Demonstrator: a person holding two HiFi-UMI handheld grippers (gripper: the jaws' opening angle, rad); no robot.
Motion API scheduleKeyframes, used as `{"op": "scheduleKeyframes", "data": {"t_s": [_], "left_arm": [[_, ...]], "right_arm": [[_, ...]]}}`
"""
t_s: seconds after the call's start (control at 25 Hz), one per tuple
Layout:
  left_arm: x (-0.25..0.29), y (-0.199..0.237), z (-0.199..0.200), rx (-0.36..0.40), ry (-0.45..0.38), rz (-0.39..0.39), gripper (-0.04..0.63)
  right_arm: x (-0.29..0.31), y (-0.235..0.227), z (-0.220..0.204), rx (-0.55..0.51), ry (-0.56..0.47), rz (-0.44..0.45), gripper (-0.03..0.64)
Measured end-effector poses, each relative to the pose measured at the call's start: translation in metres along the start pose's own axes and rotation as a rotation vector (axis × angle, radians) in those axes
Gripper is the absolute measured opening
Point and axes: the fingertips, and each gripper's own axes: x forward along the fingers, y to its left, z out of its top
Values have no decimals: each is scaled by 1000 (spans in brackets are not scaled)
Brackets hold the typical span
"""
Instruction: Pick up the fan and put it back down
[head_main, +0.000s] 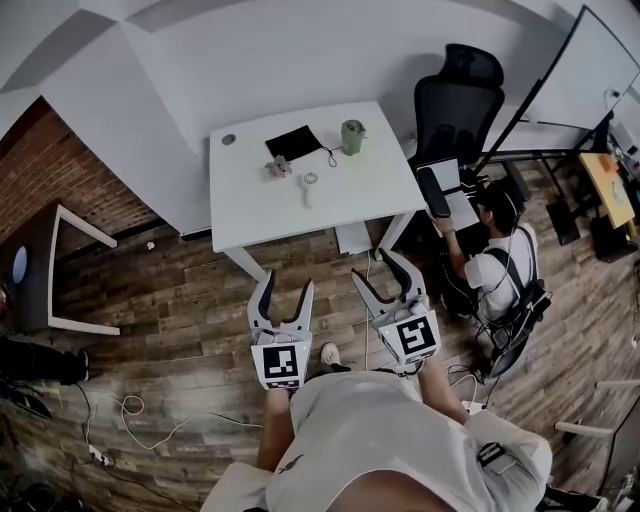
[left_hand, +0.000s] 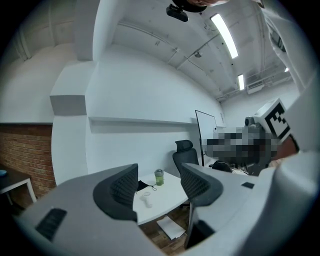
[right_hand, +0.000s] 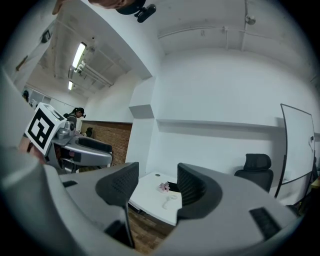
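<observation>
Nothing of the task is done yet, I judge. The fan (head_main: 309, 186) lies untouched on the white bench (head_main: 250, 210), in the upper middle of the head view. At lower centre the left claw (head_main: 287, 284) is partly open with nothing between its jaws. Just right of it, the right claw (head_main: 371, 264) is likewise parted and empty. Both hang over the wood floor (head_main: 180, 300), well short of the bench, so reaching, gripping, lifting and setting down all remain. A pink object (head_main: 277, 167), a black pouch (head_main: 294, 142) and a green cup (head_main: 352, 136) crowd the fan. Farther right, a black chair (head_main: 455, 100) and a seated person (head_main: 500, 270) are clear of the approach.
</observation>
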Motion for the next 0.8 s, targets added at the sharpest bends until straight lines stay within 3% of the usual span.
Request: {"op": "scheduleKeyframes", "data": {"t_s": [0.8], "left_arm": [[110, 58, -24, -22, -5, -22, 245]], "right_arm": [[113, -48, -16, 12, -28, -11, 232]]}}
